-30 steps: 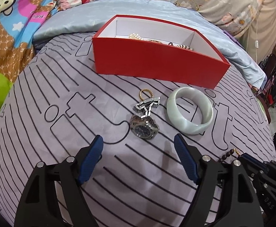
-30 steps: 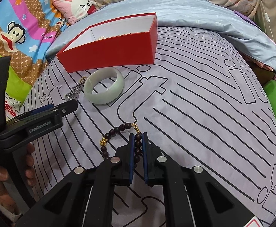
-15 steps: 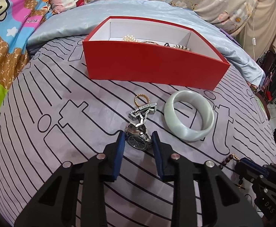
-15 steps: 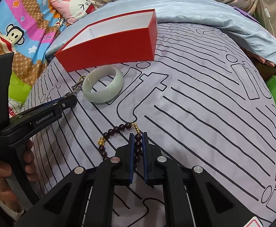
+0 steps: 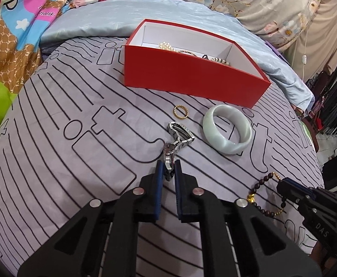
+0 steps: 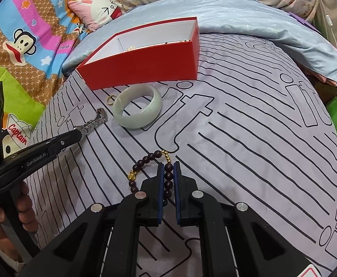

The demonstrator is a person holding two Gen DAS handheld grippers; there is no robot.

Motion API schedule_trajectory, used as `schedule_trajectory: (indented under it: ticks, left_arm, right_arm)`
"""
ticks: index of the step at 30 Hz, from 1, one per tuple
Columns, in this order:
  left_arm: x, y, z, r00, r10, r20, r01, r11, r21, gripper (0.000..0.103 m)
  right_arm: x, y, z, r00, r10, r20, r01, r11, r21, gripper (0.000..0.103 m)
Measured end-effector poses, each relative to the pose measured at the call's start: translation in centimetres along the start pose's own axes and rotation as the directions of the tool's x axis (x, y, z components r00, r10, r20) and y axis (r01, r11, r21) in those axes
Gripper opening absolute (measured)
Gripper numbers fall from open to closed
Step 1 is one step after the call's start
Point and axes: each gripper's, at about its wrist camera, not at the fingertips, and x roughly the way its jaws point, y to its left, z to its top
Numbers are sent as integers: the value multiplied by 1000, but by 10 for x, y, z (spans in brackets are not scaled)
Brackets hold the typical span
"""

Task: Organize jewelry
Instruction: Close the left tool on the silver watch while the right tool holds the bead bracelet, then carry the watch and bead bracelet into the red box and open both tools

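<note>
We are clamping our left hand-held gripper (image 5: 167, 168) on the silver watch (image 5: 176, 138), its blue pads closed on the watch body while the metal band is trailing forward onto the bed sheet (image 5: 76, 106). Our right hand-held gripper (image 6: 168, 175) is pinched shut on the dark bead bracelet (image 6: 150, 161), whose loop is curling out to the left of the fingers, gold beads showing at its far end. Just beyond the watch band, a small gold ring (image 5: 180, 111) is lying flat, and beside it to the right a pale green bangle (image 5: 227, 132) is resting on the sheet. Behind both, the open red box (image 5: 191, 78) is sitting with pearls and other jewelry (image 5: 168, 46) inside it.
</note>
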Motion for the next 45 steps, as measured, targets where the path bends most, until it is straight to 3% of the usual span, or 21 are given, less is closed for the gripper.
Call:
schedule_trajectory:
  ticks: [6, 10, 13, 16, 18, 20, 23, 30, 45]
  left_arm:
    - [2, 2, -4, 1000, -6, -5, 6, 1000, -4, 10]
    - [0, -3, -4, 999, 27, 25, -27, 999, 20, 40]
    - [2, -5, -1, 999, 37, 25, -38, 999, 21, 44]
    - [10, -2, 1, 1000, 21, -7, -21, 1000, -1, 43]
    - [13, -2, 1, 1000, 18, -19, -19, 1000, -5, 35]
    - [14, -4, 0, 1000, 18, -24, -18, 1000, 5, 18]
    - [16, -3, -1, 999, 2, -42, -1, 1000, 2, 8]
    - [-1, 0, 3, 998, -58, -29, 57, 998, -39, 8]
    - [-96, -18, 49, 983, -108, 151, 103, 994, 37, 8]
  right_arm:
    - [3, 4, -1, 1000, 3, -8, -3, 1000, -5, 7]
    - [4, 5, -1, 1000, 6, -10, -6, 1000, -5, 7]
    - [6, 5, -1, 1000, 11, -14, -11, 1000, -1, 7]
    - [6, 5, -1, 1000, 15, -16, -15, 1000, 2, 7]
    - [7, 5, 0, 1000, 16, -16, -16, 1000, 3, 7]
    - [7, 4, 0, 1000, 16, -16, -16, 1000, 5, 7]
    - [6, 4, 0, 1000, 18, -12, -18, 1000, 6, 7]
    - [-9, 4, 8, 999, 38, 21, -38, 999, 6, 7]
    - [-70, 16, 58, 981, 71, 181, -56, 995, -86, 7]
